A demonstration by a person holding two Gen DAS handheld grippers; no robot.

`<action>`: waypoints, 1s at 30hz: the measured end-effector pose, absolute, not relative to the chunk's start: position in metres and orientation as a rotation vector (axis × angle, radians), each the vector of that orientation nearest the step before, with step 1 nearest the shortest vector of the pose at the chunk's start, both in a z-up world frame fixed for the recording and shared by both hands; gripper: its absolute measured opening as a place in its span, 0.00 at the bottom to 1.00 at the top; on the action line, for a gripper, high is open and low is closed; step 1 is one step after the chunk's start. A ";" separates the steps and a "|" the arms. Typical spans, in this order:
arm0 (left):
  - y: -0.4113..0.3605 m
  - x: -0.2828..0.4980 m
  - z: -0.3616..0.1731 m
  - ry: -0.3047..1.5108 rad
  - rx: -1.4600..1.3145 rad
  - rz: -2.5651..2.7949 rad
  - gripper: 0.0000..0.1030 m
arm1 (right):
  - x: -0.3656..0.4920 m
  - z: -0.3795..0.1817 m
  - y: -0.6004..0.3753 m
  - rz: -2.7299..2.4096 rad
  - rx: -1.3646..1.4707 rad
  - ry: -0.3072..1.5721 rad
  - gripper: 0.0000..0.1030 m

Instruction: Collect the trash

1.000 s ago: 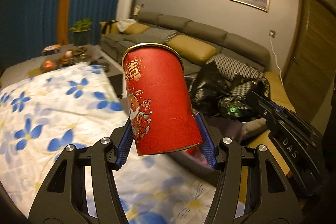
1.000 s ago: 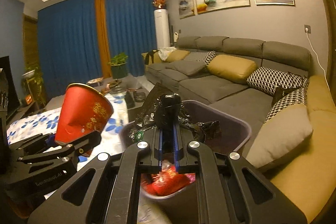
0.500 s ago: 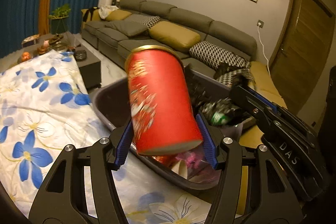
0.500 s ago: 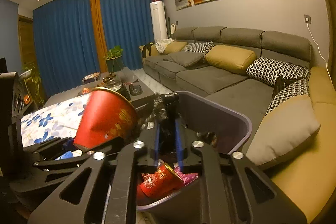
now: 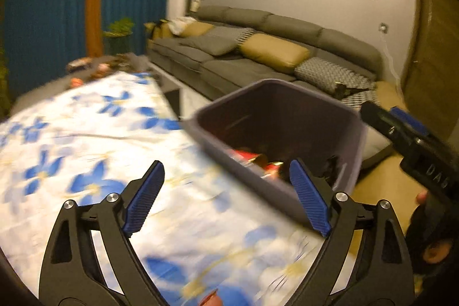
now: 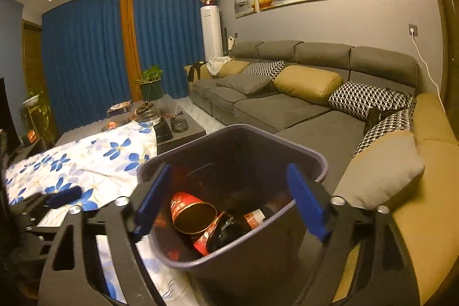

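Both grippers, left gripper (image 5: 226,195) and right gripper (image 6: 229,200), gape empty; red can (image 6: 190,212) in bin (image 6: 311,152).

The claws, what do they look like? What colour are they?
Both look the same. The left claw has black frames with cut-out holes, silver bolts, and two blue ribbed pads. The right claw matches. From the left camera, pale letters that seem to read DAS show on its black side.

Red can (image 6: 191,212) lies tipped among trash inside the grey bin (image 6: 321,162).
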State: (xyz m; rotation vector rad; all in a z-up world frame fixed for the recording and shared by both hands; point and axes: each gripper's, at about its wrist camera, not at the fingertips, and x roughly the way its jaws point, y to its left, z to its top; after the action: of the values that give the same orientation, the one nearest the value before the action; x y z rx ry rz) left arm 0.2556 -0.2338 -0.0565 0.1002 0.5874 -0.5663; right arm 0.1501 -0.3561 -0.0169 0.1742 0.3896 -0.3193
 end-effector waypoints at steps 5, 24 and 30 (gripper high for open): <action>-0.189 0.224 -0.046 0.555 0.094 -0.428 0.90 | 0.137 -0.013 -0.329 -0.313 0.127 0.386 0.95; -0.055 0.118 -0.016 0.476 -0.009 -0.200 0.94 | 0.065 0.005 -0.217 -0.226 0.117 0.373 0.95; -0.036 0.095 -0.012 0.490 -0.025 -0.202 0.94 | 0.043 0.007 -0.199 -0.205 0.131 0.375 0.95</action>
State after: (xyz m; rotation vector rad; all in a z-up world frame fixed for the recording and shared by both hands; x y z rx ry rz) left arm 0.0946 -0.0363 -0.0116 -0.0246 0.4900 -0.2017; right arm 0.0432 -0.1993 0.0073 0.1314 0.3749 -0.2054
